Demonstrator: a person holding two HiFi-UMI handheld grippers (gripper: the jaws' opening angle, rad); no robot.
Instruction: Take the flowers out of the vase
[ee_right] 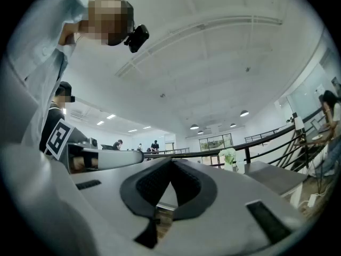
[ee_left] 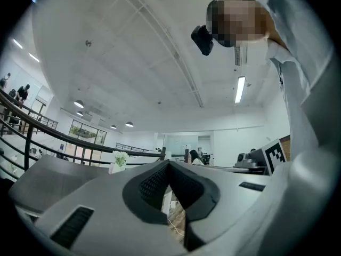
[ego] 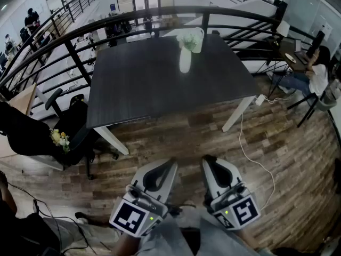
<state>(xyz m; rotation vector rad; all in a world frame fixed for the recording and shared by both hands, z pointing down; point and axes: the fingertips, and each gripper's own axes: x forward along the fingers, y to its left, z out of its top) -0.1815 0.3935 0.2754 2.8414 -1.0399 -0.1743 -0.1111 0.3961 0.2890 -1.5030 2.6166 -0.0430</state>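
Observation:
A white vase (ego: 185, 60) with pale green-white flowers (ego: 190, 40) stands near the far edge of a dark table (ego: 149, 84). Both grippers hang low at the bottom of the head view, well short of the table, over the wooden floor. My left gripper (ego: 171, 164) is shut with nothing between its jaws, and my right gripper (ego: 208, 160) is shut and empty too. In the left gripper view, the flowers (ee_left: 120, 159) show small and far beyond the closed jaws (ee_left: 169, 164). The right gripper view has the flowers (ee_right: 229, 156) to the right of its closed jaws (ee_right: 171, 161).
A black office chair (ego: 69, 127) stands left of the table with a small bunch of flowers (ego: 59, 138) on it. A white cable (ego: 256, 153) trails over the floor by the white table leg (ego: 237, 113). A curved black railing (ego: 160, 15) runs behind. A person (ego: 317, 73) sits at far right.

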